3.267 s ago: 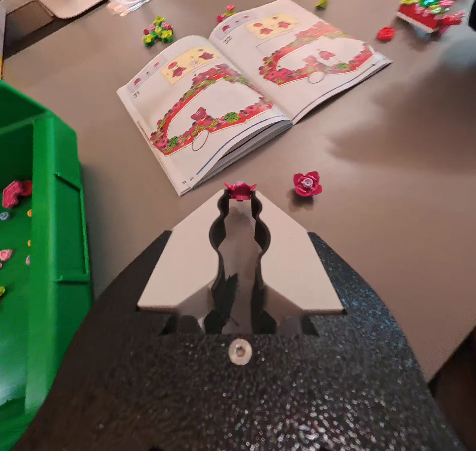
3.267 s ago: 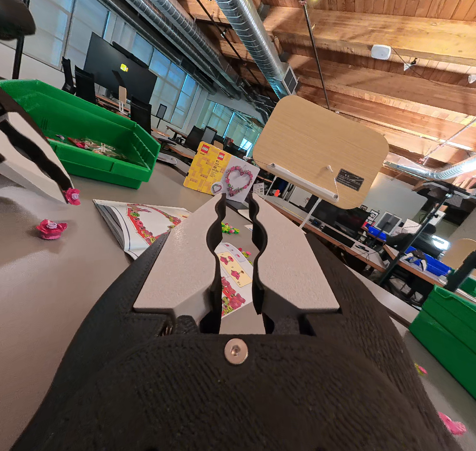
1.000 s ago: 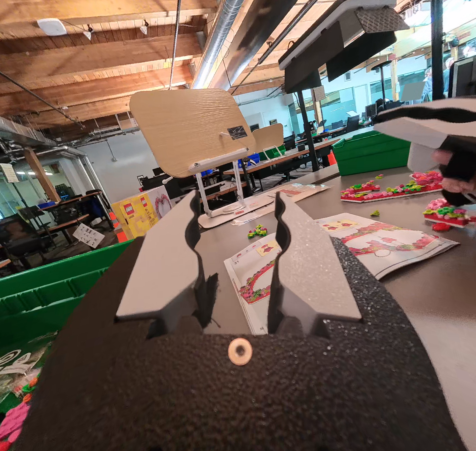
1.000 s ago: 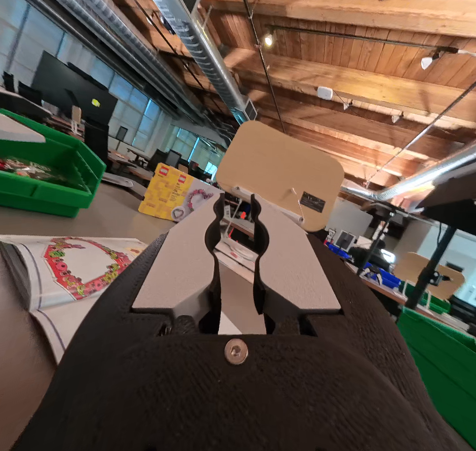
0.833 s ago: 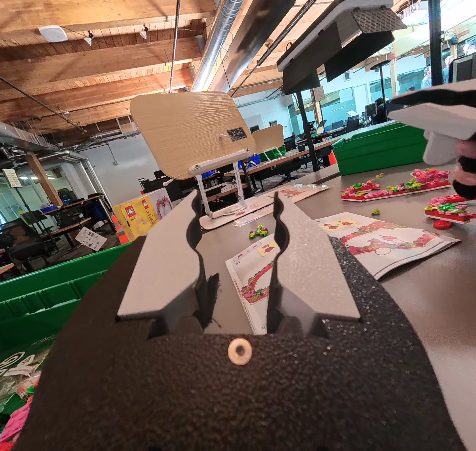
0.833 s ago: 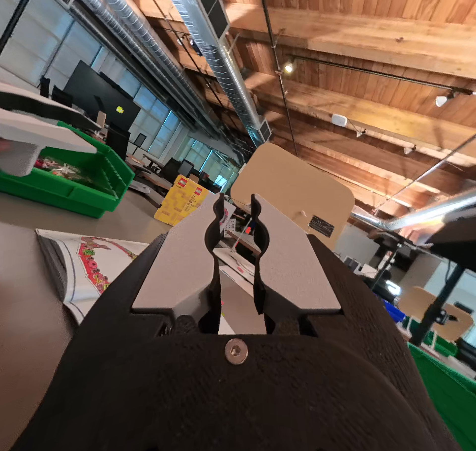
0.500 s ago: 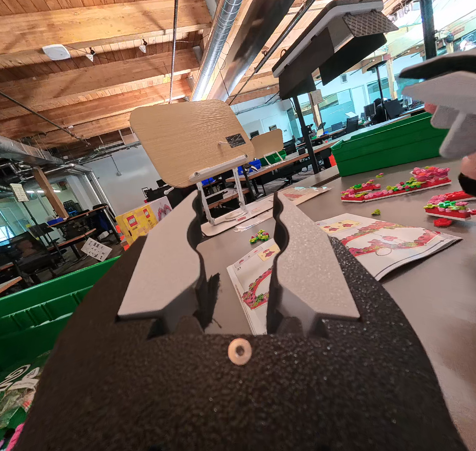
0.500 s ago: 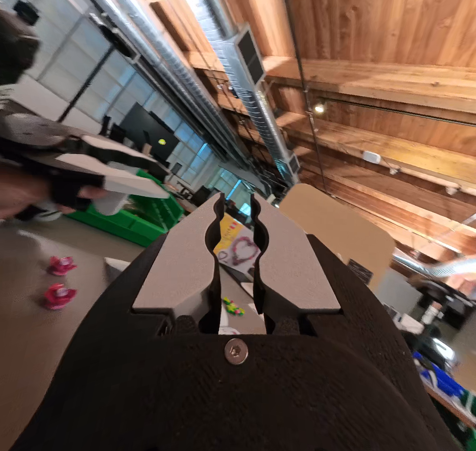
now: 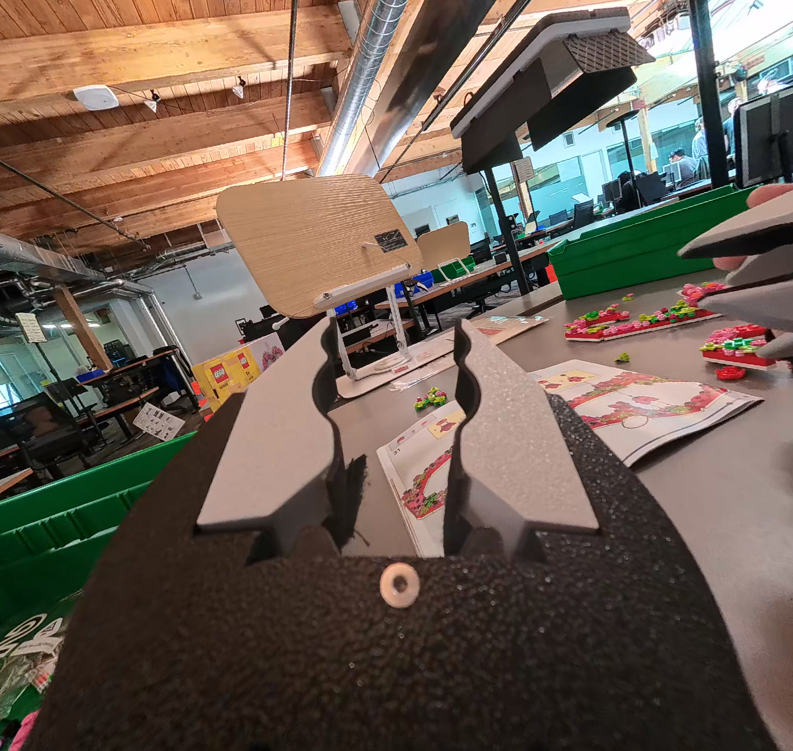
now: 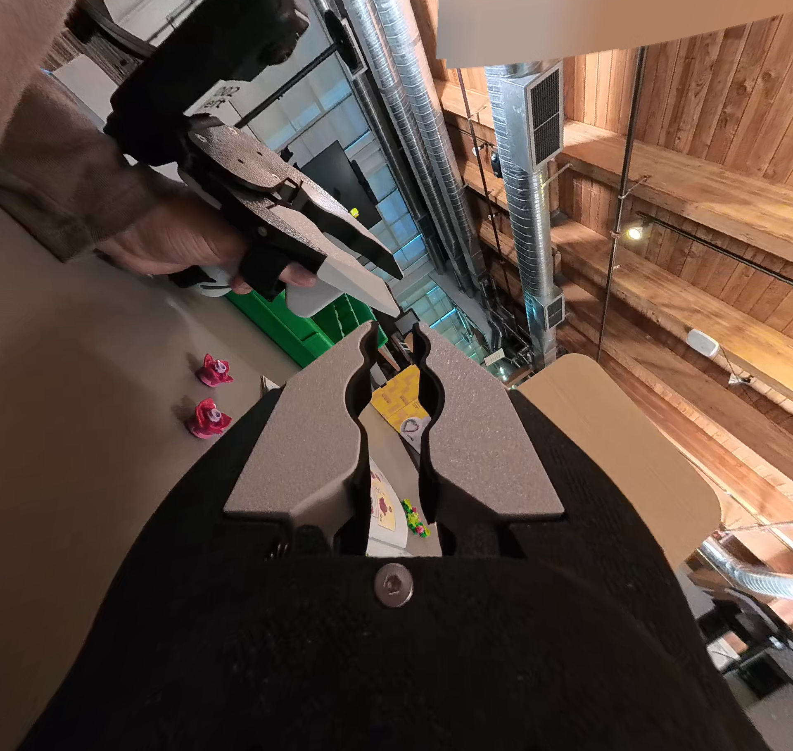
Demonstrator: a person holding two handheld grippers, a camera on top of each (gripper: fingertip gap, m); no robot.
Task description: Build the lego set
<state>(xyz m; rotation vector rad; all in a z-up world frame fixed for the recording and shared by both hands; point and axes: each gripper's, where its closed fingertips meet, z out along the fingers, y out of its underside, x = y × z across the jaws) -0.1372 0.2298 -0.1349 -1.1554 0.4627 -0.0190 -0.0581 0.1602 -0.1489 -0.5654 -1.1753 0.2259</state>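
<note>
Our right tool (image 10: 394, 335), narrow and empty, had swung up off the booklet (image 9: 635, 413) toward the left tool (image 9: 392, 335), wide and empty; nothing picked yet.

Grey surface (image 9: 708, 516) carries open instruction booklet (image 9: 600, 413), small green-pink brick cluster (image 9: 430, 398) just beyond it. Long red flowered strip (image 9: 635, 322) and shorter red flowered piece (image 9: 738, 350) at right, green bin (image 9: 643, 258) behind. White-footed book stand (image 9: 377, 370) near far edge. Two loose pink flower pieces (image 10: 212, 395) on bare surface.
</note>
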